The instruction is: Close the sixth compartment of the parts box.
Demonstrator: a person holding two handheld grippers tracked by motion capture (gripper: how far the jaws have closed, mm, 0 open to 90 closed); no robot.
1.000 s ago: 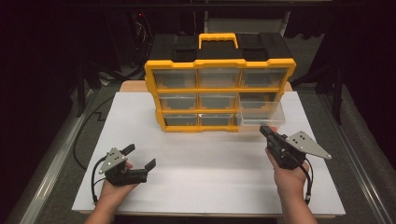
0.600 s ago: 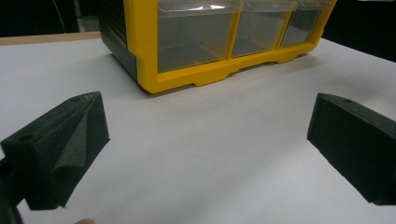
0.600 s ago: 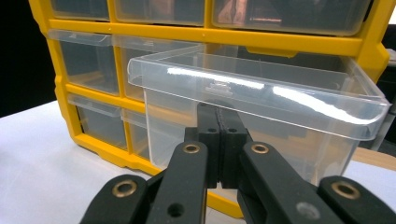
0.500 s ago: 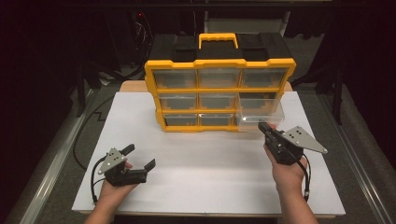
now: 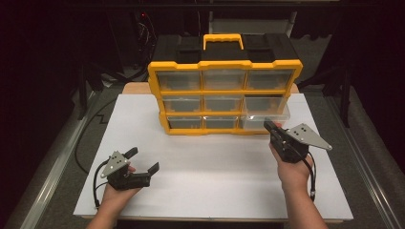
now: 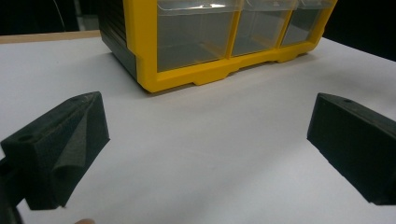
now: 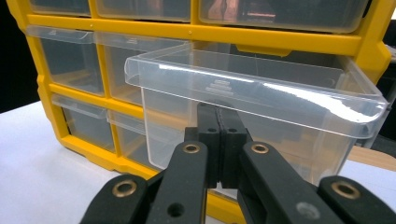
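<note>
The right gripper (image 5: 270,128) has moved fwd vs. the two earlier high-view pics: it was back on the white desk (image 5: 215,167), well clear of the yellow plastic drawer cabinet w/ black top & handle (image 5: 224,76); now its tip sits at the front of the clear plastic drawer (image 5: 265,116), lower right of the cabinet. That drawer juts out past the yellow frame, same as in the earlier pics, so it hasn't shifted yet. In the right gripper view the jaws are pressed together, nothing btwn them, tips right at the clear drawer (image 7: 252,107) front wall under its lip; touching or just short, can't tell. Judgement: a closed-jaw push to slide the drawer back in looks like the step in hand, approach done, push not begun.

Left gripper (image 5: 143,164) unchanged: resting low on the desk nr the person's side, jaws wide open, empty, aimed toward the cabinet's lower left corner (image 6: 154,74), well apart from it. Other drawers look flush.
</note>
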